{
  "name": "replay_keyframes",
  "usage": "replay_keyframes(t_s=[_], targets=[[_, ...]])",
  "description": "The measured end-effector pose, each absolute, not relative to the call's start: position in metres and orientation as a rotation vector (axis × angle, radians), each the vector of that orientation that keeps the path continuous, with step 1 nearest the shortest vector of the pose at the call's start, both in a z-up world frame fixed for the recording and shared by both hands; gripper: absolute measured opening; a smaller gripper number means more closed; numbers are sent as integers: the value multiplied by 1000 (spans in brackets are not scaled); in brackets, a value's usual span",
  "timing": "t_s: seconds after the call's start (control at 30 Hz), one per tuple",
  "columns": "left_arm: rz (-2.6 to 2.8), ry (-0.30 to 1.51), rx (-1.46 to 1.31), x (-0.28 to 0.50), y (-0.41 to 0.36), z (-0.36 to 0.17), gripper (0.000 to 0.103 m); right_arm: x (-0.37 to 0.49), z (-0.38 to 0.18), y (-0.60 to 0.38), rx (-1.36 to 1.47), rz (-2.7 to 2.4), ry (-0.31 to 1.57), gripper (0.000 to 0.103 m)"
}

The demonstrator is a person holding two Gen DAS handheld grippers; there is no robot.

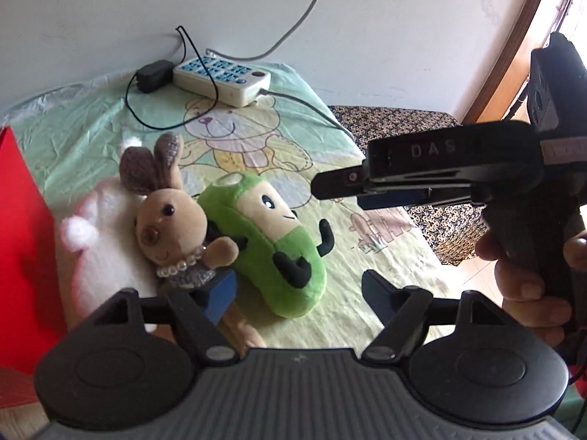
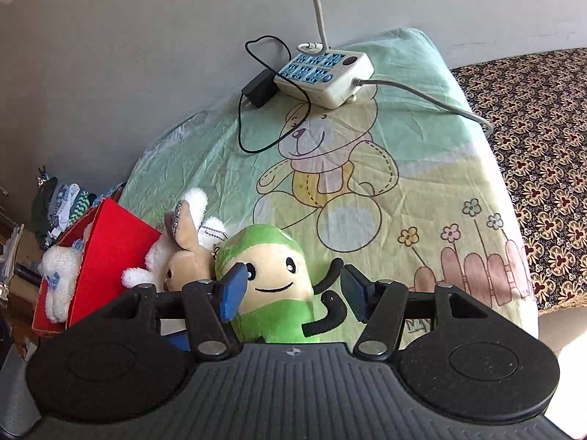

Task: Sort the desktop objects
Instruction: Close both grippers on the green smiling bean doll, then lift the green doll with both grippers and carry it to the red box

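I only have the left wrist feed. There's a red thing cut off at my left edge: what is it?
Observer: A red box, open, seen whole from the right wrist camera.
Operator: Anything in it?
Observer: A white plush toy sits inside it.
Operator: Where is the right gripper aimed?
Observer: The right gripper is open, its fingers either side of the green plush, around its face.
Operator: Is it gripping?
Observer: No, neither pad presses in; the left pad overlaps its cheek, contact unclear.
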State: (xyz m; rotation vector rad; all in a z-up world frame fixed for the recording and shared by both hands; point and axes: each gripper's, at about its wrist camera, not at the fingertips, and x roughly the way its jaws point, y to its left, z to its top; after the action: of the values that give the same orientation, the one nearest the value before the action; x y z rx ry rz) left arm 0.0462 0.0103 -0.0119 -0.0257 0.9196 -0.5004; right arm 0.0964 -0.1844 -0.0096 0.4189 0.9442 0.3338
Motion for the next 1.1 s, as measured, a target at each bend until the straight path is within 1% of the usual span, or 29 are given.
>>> replay_keyframes(t_s=[0.17,0.3,0.4,0.47,0.53,0.67,0.73,0.83,1.1], targets=[[-470,958,-35,64,-7,-25,75,120,-29,-174,413,430,1012,61],[-427,975,-14,74,-13,-34,75,132,-40,-168,432,485,1032,63],[-406,975,15,79,-13,-38,74,139,-49,-165,463,527,1061,72],[-387,983,36,81,-13,-43,74,142,-55,-162,492,551,1080,73],[-370,996,38,82,-11,-46,71,143,-55,-161,496,567,1076,72],[-366,997,43,83,-10,-49,72,144,-59,-162,535,576,1095,71],[-361,988,67,80,-14,-49,72,137,-56,-164,526,565,1084,66],[-375,984,78,75,-17,-47,69,125,-51,-172,535,539,1067,64],[-502,923,134,28,-40,-24,67,67,-32,-218,669,455,956,63]])
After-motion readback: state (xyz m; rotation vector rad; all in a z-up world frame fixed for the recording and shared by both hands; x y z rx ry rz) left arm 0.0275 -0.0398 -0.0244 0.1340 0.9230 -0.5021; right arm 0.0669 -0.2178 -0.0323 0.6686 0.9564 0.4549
